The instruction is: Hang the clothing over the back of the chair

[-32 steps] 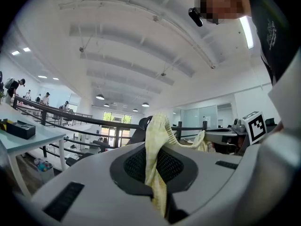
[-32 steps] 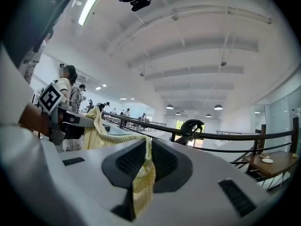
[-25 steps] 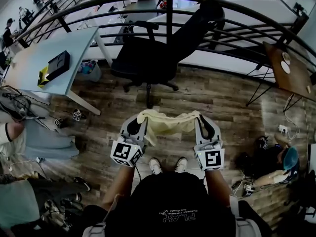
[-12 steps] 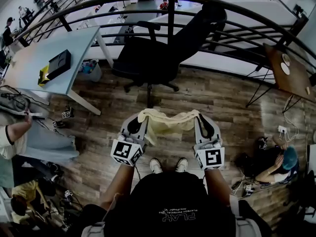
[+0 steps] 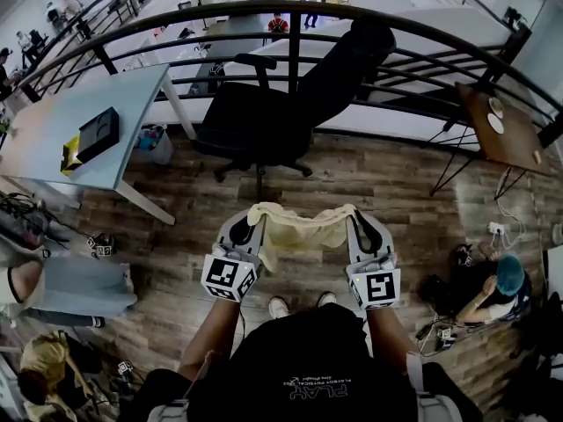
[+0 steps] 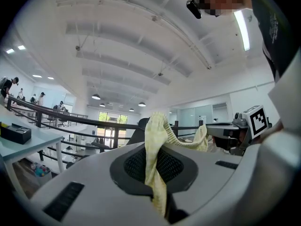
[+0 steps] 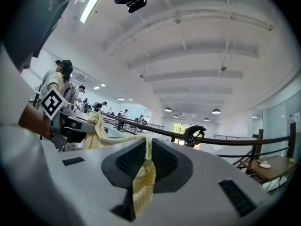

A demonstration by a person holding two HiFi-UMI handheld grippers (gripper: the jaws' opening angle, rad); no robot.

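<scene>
A pale yellow garment (image 5: 299, 229) hangs stretched between my two grippers, just above the wooden floor in front of my feet. My left gripper (image 5: 254, 211) is shut on its left edge, and the cloth (image 6: 155, 164) runs down between the jaws. My right gripper (image 5: 352, 212) is shut on the right edge, with the fabric (image 7: 143, 173) pinched in its jaws. A black office chair (image 5: 281, 104) stands ahead by the railing, its tall back (image 5: 347, 55) leaning to the right. Both grippers are a short way in front of the chair, apart from it.
A curved black railing (image 5: 290, 11) runs behind the chair. A light blue desk (image 5: 79, 126) with a black box (image 5: 98, 133) stands at left, a brown side table (image 5: 497, 126) at right. People sit on the floor at the left and right, among cables.
I have moved a little forward toward the chair with the garment still held between both grippers. People at the left edge have shifted.
</scene>
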